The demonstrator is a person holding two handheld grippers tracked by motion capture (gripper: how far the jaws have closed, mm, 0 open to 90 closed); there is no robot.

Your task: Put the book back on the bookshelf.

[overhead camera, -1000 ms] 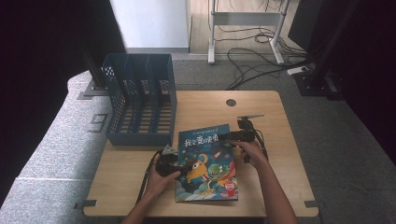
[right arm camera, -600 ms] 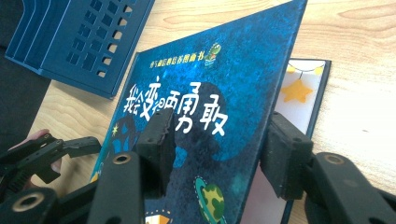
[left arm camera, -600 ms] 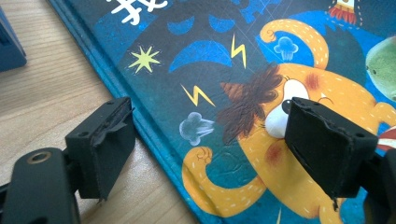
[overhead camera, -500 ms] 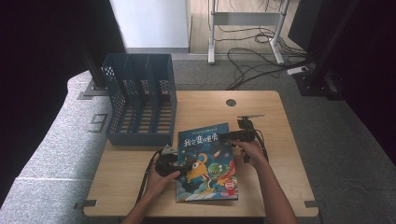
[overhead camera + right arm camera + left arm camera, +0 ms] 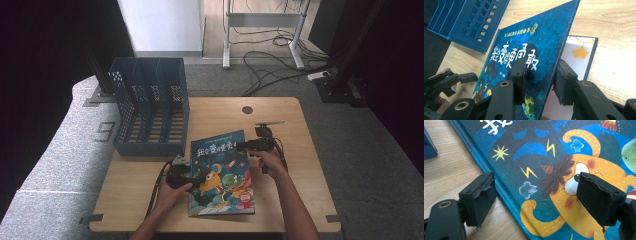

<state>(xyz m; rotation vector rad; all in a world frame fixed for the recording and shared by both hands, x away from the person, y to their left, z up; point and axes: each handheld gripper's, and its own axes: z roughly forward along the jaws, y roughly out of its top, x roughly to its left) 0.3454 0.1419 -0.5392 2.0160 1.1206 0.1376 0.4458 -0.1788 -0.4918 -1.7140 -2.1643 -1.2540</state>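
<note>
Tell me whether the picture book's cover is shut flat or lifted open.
Lifted open: in the right gripper view the book's cover stands raised between the right hand-held gripper's closing jaws, baring the white endpaper beneath.

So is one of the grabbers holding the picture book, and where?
The right gripper has just been closing on the book's front cover, lifted at its open edge, one jaw each side. The left gripper hangs open over the book, holding nothing.
</note>
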